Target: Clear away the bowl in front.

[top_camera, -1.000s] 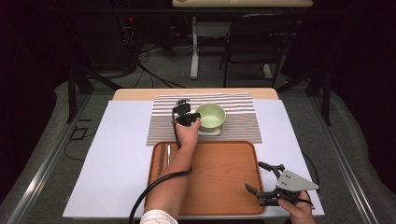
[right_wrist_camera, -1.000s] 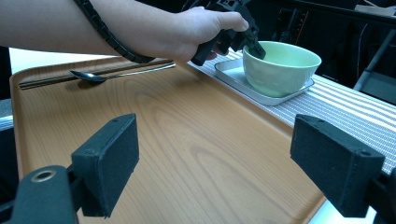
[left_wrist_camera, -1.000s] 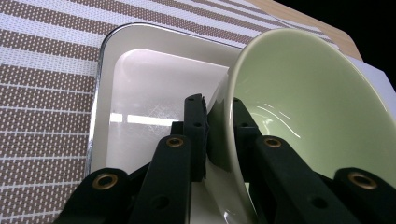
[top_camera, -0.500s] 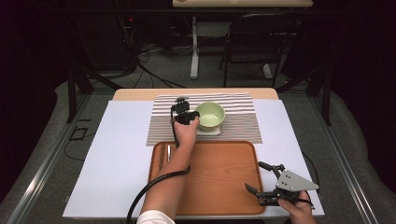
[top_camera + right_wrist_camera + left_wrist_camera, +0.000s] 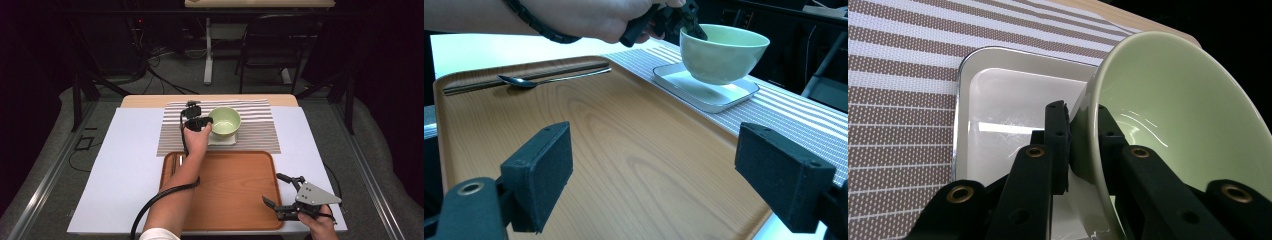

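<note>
Our left gripper (image 5: 204, 121) pinches green bowl (image 5: 224, 120) rim above white plate (image 5: 223, 140); right gripper (image 5: 281, 193) open over tray (image 5: 235, 185); spoon (image 5: 531, 81) at tray's edge.

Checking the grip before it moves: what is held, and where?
The left gripper pinches the green bowl by its rim; the right gripper holds nothing.
</note>
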